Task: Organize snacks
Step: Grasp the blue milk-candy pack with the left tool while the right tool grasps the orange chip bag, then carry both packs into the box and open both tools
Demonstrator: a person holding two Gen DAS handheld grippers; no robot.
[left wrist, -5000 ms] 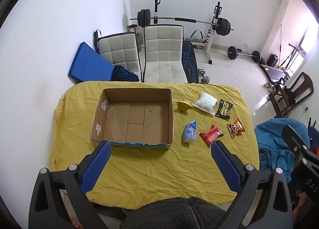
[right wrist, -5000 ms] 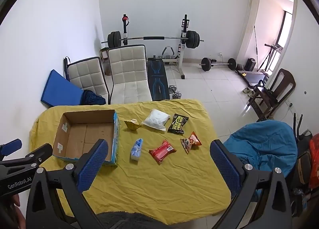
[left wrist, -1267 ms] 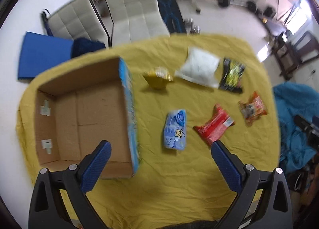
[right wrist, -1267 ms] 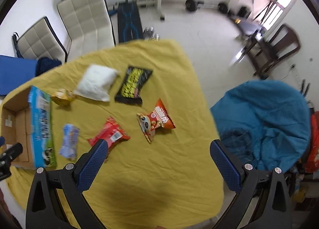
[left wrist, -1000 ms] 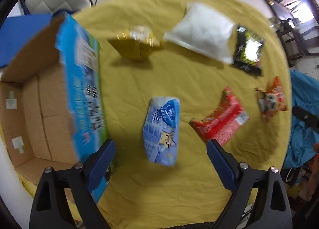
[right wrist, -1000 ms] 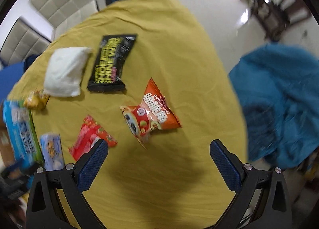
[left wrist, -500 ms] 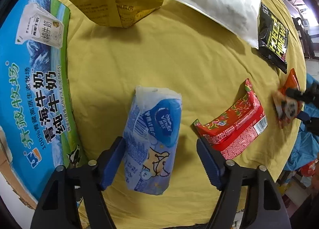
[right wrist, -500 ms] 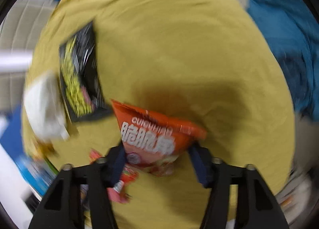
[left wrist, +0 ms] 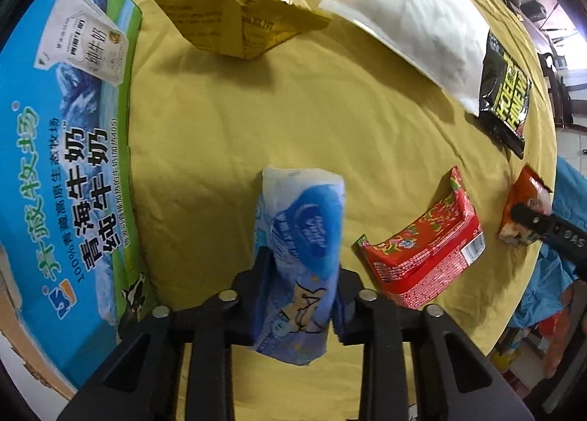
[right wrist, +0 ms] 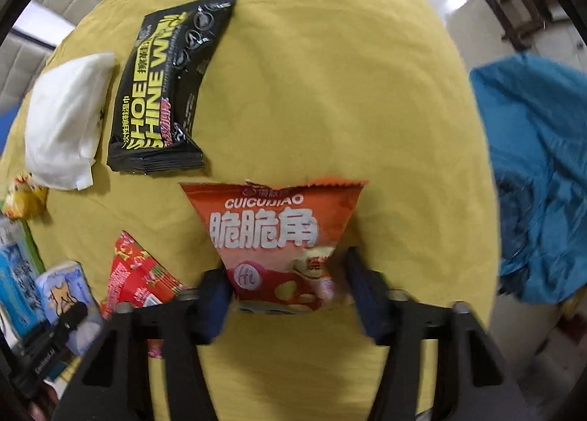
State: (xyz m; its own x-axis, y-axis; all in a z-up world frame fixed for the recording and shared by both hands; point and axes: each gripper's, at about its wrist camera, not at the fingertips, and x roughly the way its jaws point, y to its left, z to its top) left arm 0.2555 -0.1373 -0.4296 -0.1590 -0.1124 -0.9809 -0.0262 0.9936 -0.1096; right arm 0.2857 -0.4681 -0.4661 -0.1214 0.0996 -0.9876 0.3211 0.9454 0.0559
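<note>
My left tool [left wrist: 299,296] has just closed on the blue packet [left wrist: 301,248]; my right tool [right wrist: 288,292] has nearly finished closing, pinching the orange packet [right wrist: 279,237]. Both packets are low on the table [left wrist: 367,120]. Risk: slick, puffy film slipping out on lifting. The box [left wrist: 66,164] interior is cut off; the right pads are blurred.

The left claw [left wrist: 301,287] sits at the bottom centre of its own view, pointing steeply down, its jaws just drawn in and pressing both sides of a blue snack packet [left wrist: 301,248]. The right claw [right wrist: 288,290] likewise fills the lower middle of its view, aimed straight down, jaws just closed in against an orange snack bag [right wrist: 282,237] held between them.
</note>
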